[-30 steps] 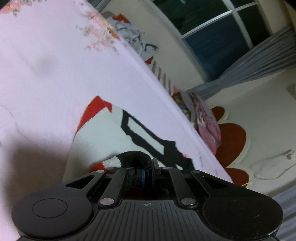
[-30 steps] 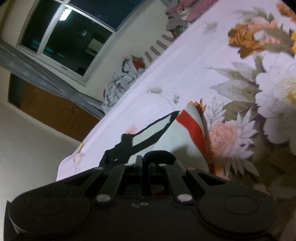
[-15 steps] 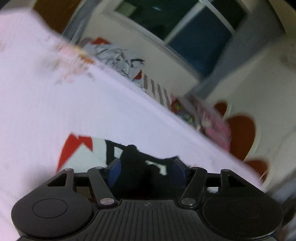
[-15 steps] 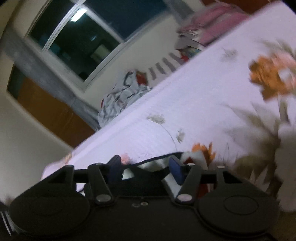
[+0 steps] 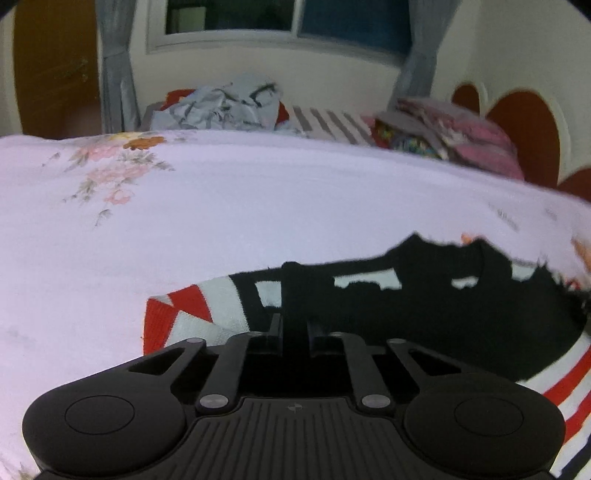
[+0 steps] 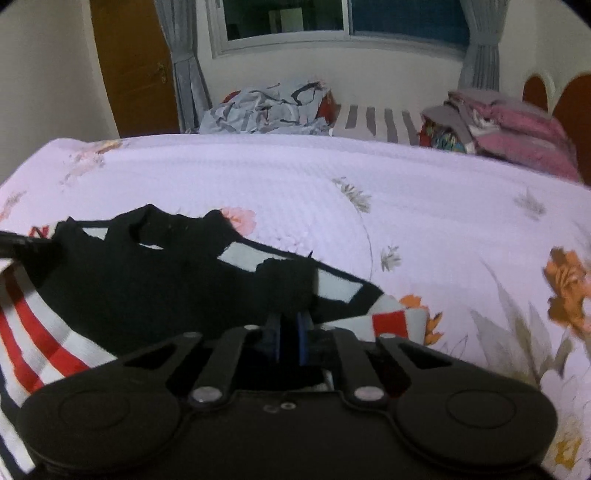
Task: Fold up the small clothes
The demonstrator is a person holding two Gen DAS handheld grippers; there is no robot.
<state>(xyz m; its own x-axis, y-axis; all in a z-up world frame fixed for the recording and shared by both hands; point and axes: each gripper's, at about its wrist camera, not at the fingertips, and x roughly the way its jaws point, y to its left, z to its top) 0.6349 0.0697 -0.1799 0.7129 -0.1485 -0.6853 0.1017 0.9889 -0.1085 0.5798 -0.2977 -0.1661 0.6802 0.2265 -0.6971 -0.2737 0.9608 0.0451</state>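
Two grippers closing on black edge of knit garment (image 5: pixel 424 306) spread on bed (image 5: pixel 258 206): left gripper (image 5: pixel 293 325), right gripper (image 6: pixel 290 328), cloth pinched between jaws. Likely light, soft, floppy; best gripped at corners.

A home bedroom: a bed (image 6: pixel 424 206) under a floral cover, a heap of clothes (image 6: pixel 269 107) at its far edge, curtains (image 6: pixel 184 74) beside a dark window (image 6: pixel 332 18), and what looks like a wooden door (image 6: pixel 136 66).
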